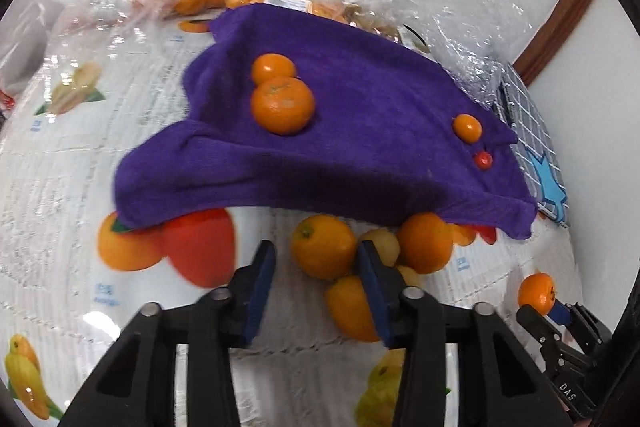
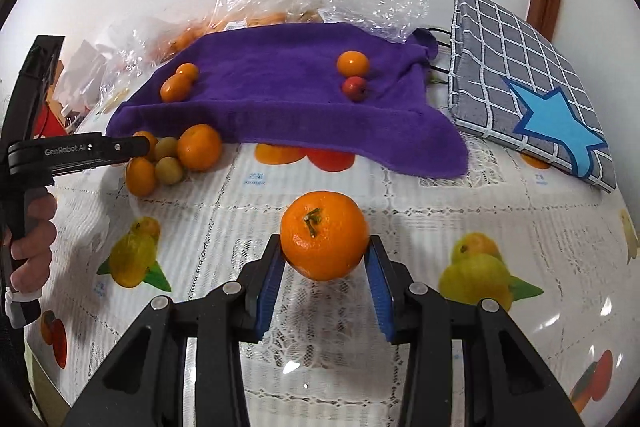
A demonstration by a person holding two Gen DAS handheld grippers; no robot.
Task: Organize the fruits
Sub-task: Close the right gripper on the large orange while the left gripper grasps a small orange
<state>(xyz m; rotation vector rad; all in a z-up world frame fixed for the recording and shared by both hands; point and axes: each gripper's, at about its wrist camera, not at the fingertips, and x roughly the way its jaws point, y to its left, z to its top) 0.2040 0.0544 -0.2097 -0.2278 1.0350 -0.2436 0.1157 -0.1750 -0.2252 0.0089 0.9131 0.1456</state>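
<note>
Pinched between the blue pads of the right hand-held gripper (image 2: 325, 259), a stemmed mandarin (image 2: 324, 235) hangs just above the desk (image 2: 420, 211), short of the purple towel (image 2: 280, 95). That towel already carries two pairs of small fruit (image 2: 180, 83), so the step in hand looks like carrying this mandarin over to set it there. The next move probably calls for going forward and up over the towel's front edge, then letting go gently so nothing rolls. The left hand-held gripper (image 1: 316, 267) stands narrowly parted with nothing between its pads, aimed at the loose fruit pile (image 1: 324, 247) by the towel's edge. Blur makes the pale fruits there hard to name, and the towel hides whatever lies beneath it.
</note>
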